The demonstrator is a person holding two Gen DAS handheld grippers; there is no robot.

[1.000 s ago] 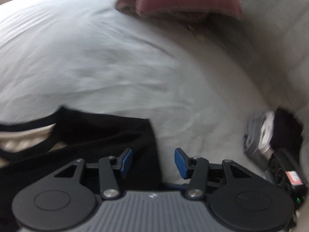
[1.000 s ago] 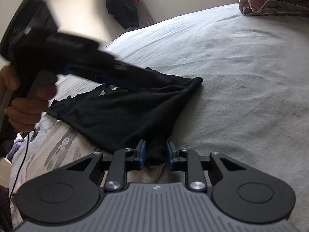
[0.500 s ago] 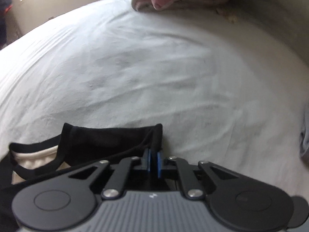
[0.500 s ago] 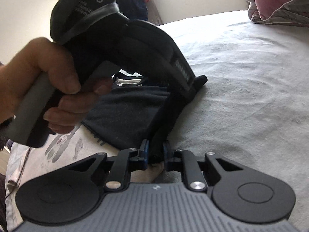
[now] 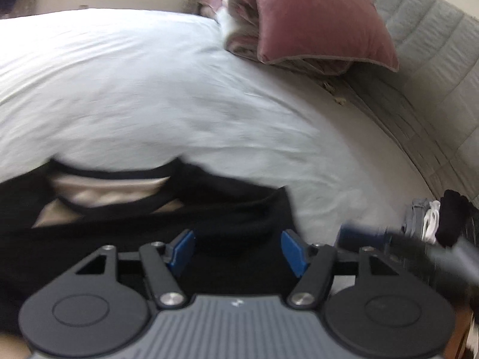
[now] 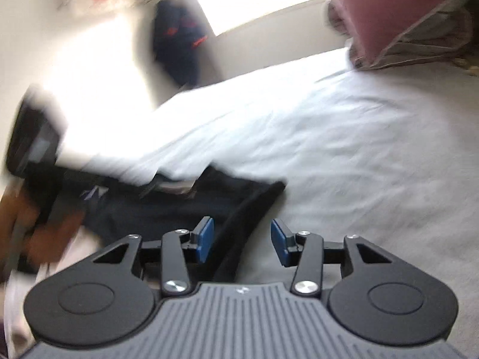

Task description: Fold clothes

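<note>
The black garment [image 5: 239, 218] lies flat on the white bed sheet [image 5: 149, 89], and everything else is placed from it. Its neckline, with a pale lining showing through, sits toward the left in the left wrist view, and its right edge ends just beyond the right blue pad.

The left gripper [image 5: 238, 249] hangs over the garment, tilted steeply down at it. Its jaws are opening; the blue pads stand wide apart with black cloth below and between them, but neither pad presses on the fabric, so it holds nothing.

The right gripper [image 6: 242, 239] is at the garment's near corner, tilted more gently downward. Its jaws are also opening. A folded ridge of the black garment [image 6: 239, 209] runs up between the pads, nearer the left pad, without being squeezed by either; it is let go.

In the right wrist view, a hand [image 6: 36, 233] to the left of the garment grips the handle of the other tool, blurred. Beyond the garment, at the far end of the bed, rests a dark pink pillow [image 5: 317, 21] on folded bedding. To the garment's right, at the edge of the bed, sits a small pile of clothes [image 5: 434, 218].
</note>
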